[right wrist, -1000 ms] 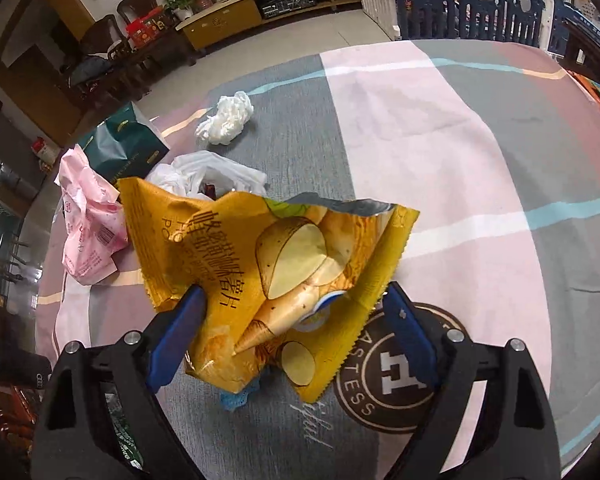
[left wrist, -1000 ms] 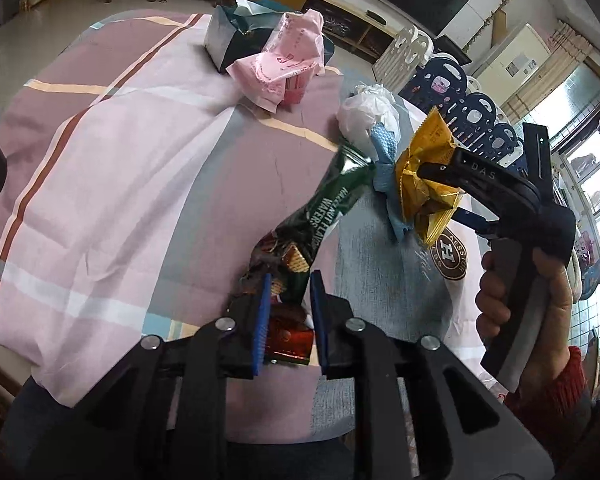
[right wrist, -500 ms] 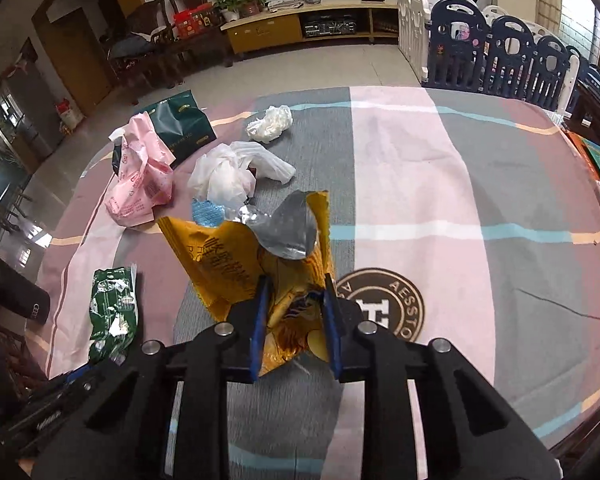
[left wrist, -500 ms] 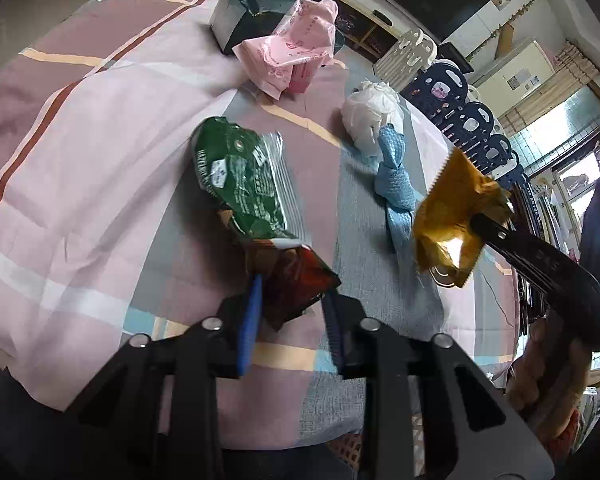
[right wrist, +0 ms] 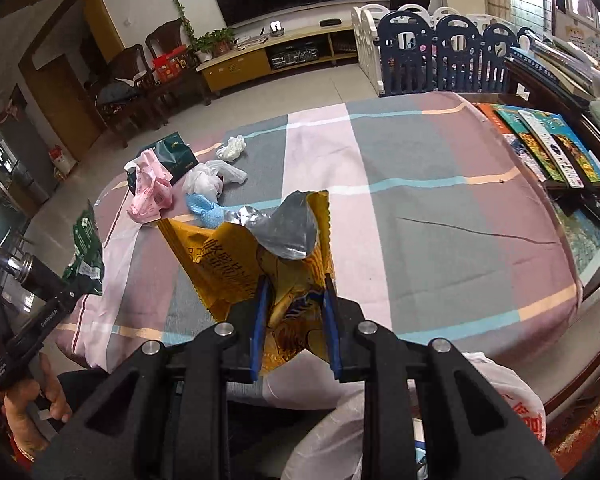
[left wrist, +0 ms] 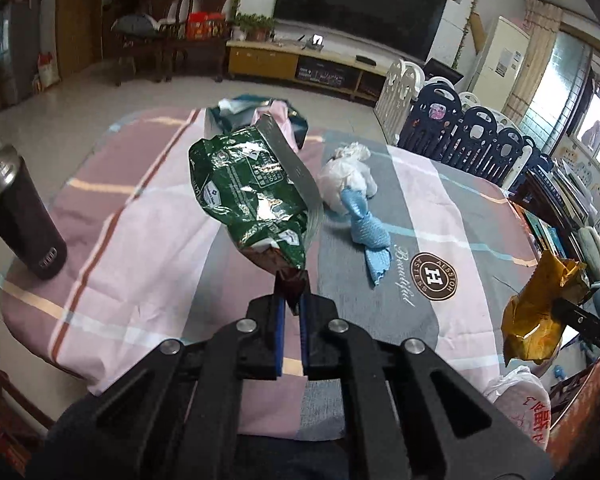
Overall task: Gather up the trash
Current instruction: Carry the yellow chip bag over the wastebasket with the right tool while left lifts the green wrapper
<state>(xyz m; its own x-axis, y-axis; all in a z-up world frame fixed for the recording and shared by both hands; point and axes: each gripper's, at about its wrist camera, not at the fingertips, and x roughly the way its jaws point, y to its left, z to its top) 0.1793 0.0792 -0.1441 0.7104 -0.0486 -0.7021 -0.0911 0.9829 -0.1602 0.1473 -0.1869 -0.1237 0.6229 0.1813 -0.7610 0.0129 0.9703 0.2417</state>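
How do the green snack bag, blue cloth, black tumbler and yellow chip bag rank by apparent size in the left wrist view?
1. green snack bag, inflated by nearness
2. black tumbler
3. yellow chip bag and blue cloth, too alike to rank

- Left wrist view: looks forward and down along its gripper's fingers, close above the table's near edge (left wrist: 148, 240).
- Right wrist view: likewise, angled down across the same table (right wrist: 440, 208).
- Shared: blue cloth (left wrist: 366, 228) (right wrist: 204, 208), white bag (left wrist: 346, 180) (right wrist: 208, 176).
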